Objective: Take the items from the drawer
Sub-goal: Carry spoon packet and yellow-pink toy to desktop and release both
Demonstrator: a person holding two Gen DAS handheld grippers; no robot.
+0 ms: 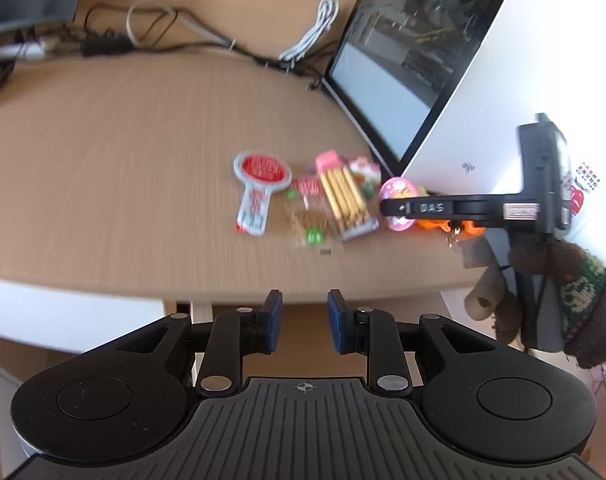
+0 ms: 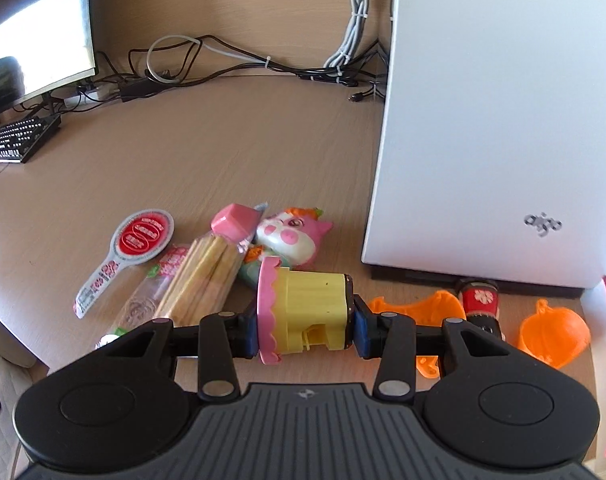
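- Yellow plastic toy cup (image 2: 309,312) with a scalloped pink rim was clamped between the jaws of the right gripper (image 2: 306,330), one blue pad on the pink rim end, the other on the dark base end.
- Its long axis lay sideways, across the jaws and roughly level with the bench (image 2: 223,152); pink rim pointed to the left, base to the right. It sat just above the near edge of the bench; contact with the surface could not be told.
- Behind it on the bench lay a cluster: a pack of biscuit sticks (image 2: 201,276) with a pink cap, a pink-and-white cat figure (image 2: 291,236) on its side, a clear snack wrapper (image 2: 143,300), and a grey paddle-shaped packet (image 2: 123,256) with a red round label, furthest left.
- To the right of the cup, orange plastic pieces (image 2: 551,336) and a small red-and-black figure (image 2: 481,304) lay beside a white computer case (image 2: 503,120).
- Left gripper (image 1: 305,320) hung off the near edge of the bench, jaws apart with nothing between them, pointing at the same cluster, which was blurred in its view.
- In the left wrist view the right gripper (image 1: 399,208) reached in from the right, its arm crossing the pink rim of the cup (image 1: 397,188).
- Cables (image 2: 223,60), a monitor (image 2: 35,32) and a keyboard (image 2: 19,140) sat at the back of the bench.
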